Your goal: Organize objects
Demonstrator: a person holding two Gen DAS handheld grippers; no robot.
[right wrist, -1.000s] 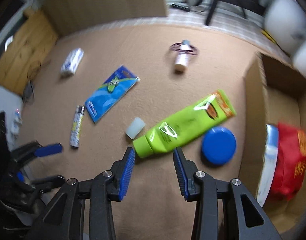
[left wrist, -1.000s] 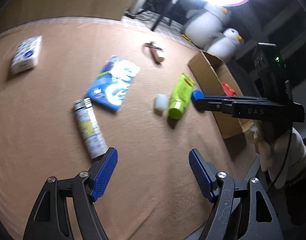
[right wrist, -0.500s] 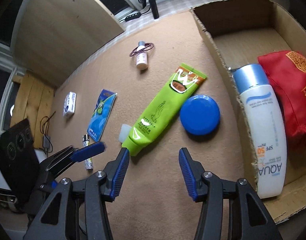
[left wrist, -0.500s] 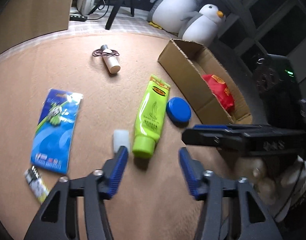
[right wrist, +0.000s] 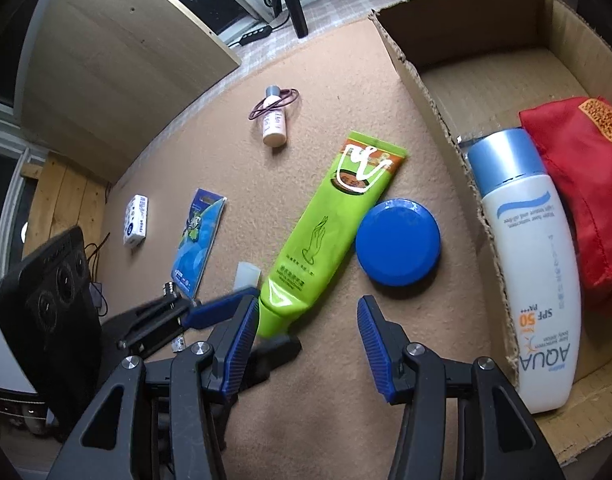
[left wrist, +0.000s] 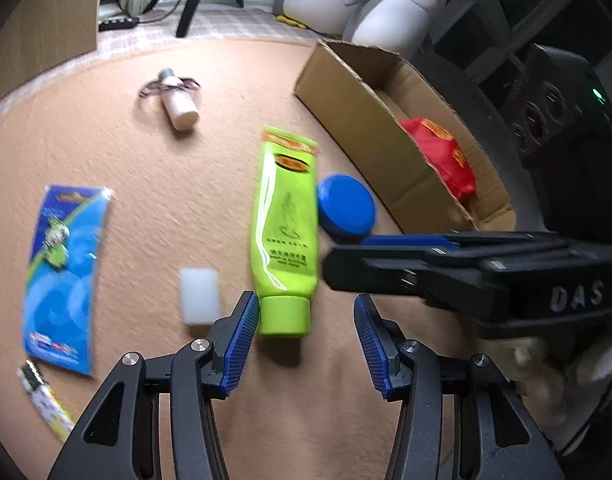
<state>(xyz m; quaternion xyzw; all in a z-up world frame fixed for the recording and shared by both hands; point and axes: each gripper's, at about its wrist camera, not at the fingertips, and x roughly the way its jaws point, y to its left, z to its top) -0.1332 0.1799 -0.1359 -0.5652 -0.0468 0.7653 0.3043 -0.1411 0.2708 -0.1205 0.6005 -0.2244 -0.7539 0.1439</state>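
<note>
Green tube (left wrist: 285,232) — lies flat on the tan mat (left wrist: 146,168), centre of the left view, cap toward the camera, its side touching the blue round lid (left wrist: 346,206).

Left gripper (left wrist: 306,340) — jaws apart, nothing clamped, cap just above the gap.

Right gripper (right wrist: 307,344) — jaws apart, empty, low centre of the right view, beside the tube's cap end.

Cardboard box (right wrist: 425,92) — right of frame, already holding a white bottle (right wrist: 533,264) and a red pouch (right wrist: 585,200).

Handling advice — straddle the stiff cap squarely, clear of the white cap (left wrist: 200,296), then close; the soft body would likely sag.
</note>
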